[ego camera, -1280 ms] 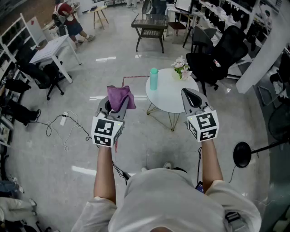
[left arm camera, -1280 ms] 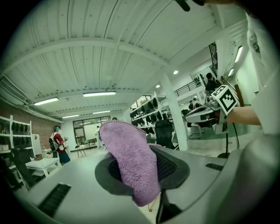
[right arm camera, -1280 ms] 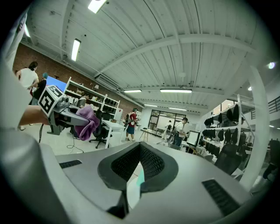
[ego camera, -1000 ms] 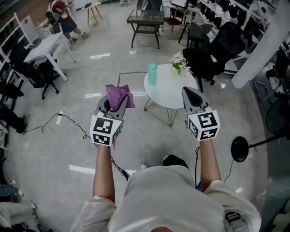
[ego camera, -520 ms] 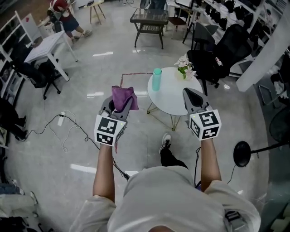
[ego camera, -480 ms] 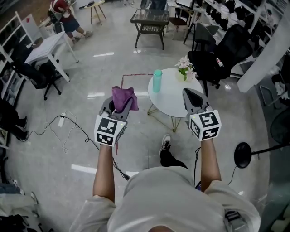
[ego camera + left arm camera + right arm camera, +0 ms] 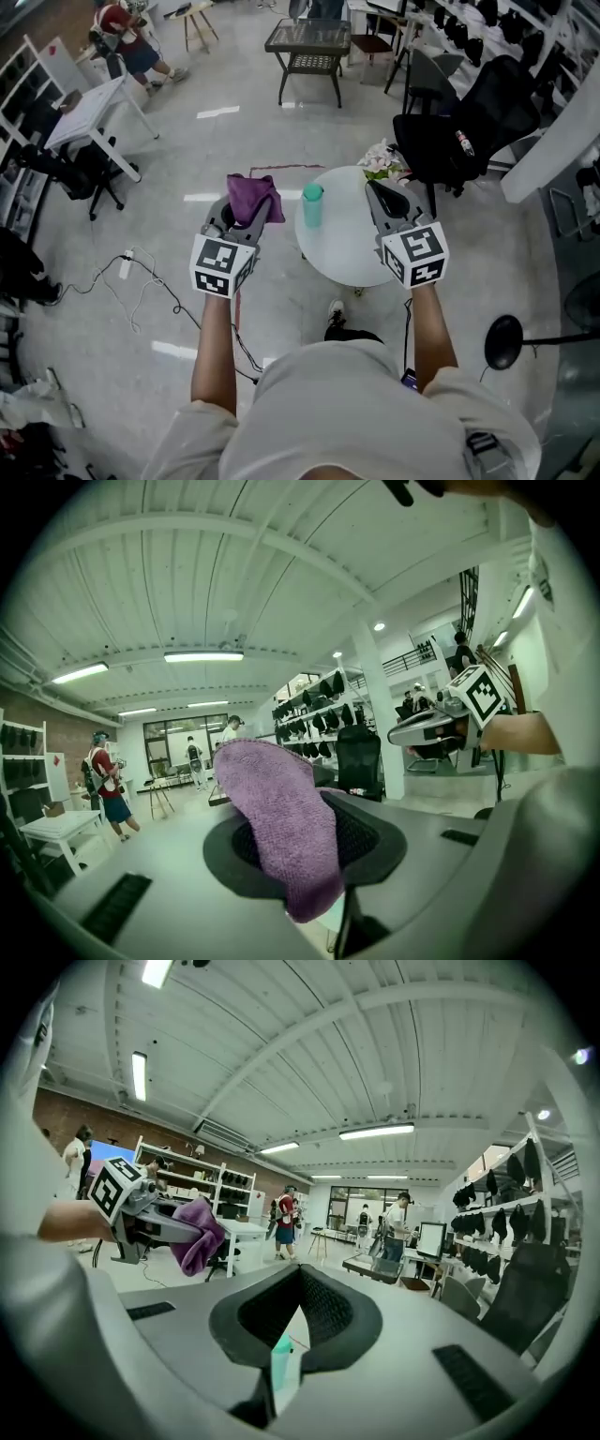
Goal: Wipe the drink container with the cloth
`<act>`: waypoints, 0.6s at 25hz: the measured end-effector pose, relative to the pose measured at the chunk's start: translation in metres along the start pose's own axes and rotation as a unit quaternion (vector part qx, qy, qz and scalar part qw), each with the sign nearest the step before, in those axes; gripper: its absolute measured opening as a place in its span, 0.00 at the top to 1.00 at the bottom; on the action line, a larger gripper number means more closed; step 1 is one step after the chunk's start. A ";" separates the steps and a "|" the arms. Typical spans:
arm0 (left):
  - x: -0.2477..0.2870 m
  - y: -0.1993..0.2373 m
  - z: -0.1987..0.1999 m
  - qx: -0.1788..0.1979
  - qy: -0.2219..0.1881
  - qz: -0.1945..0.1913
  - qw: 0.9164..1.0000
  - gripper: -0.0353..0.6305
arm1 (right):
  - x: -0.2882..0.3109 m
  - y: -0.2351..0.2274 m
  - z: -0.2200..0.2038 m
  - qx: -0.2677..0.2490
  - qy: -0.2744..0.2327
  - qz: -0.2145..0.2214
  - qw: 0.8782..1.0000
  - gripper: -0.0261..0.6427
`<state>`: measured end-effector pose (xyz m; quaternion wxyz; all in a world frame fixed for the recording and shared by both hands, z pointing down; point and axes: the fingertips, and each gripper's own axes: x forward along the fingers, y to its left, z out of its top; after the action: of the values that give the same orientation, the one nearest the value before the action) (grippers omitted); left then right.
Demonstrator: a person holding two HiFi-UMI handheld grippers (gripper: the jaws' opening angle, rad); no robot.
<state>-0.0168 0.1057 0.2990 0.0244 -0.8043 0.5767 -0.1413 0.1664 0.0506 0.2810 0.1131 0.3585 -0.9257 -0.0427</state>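
A teal drink container [image 7: 312,204] stands upright on the left part of a round white table [image 7: 345,253]. My left gripper [image 7: 242,214] is held left of it, clear of the table, shut on a purple cloth [image 7: 253,196] that bunches up above its jaws. In the left gripper view the cloth [image 7: 279,817] fills the gap between the jaws. My right gripper [image 7: 378,192] hovers over the table to the right of the container, shut and empty. Through the slit under its jaws in the right gripper view I see the container [image 7: 281,1361].
A pot of flowers [image 7: 380,161] sits at the table's far edge. A black office chair [image 7: 459,141] stands behind the table at right. A dark low table [image 7: 309,42] is farther back. Cables [image 7: 141,281] lie on the floor at left. A black lamp base [image 7: 504,342] sits at right.
The view has closed in on the round table. The container now lies between the two grippers instead of ahead of them. Both grippers keep their pose, the cloth still held.
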 end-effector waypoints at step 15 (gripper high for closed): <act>0.152 0.045 -0.038 -0.009 0.072 -0.023 0.997 0.77 | 0.118 -0.066 -0.058 0.052 0.049 0.067 0.995 0.94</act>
<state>-0.0233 -0.0471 0.3567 -0.0277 -0.8053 0.5597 -0.1936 0.1383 -0.0777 0.3475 0.1417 0.3032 -0.9418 0.0306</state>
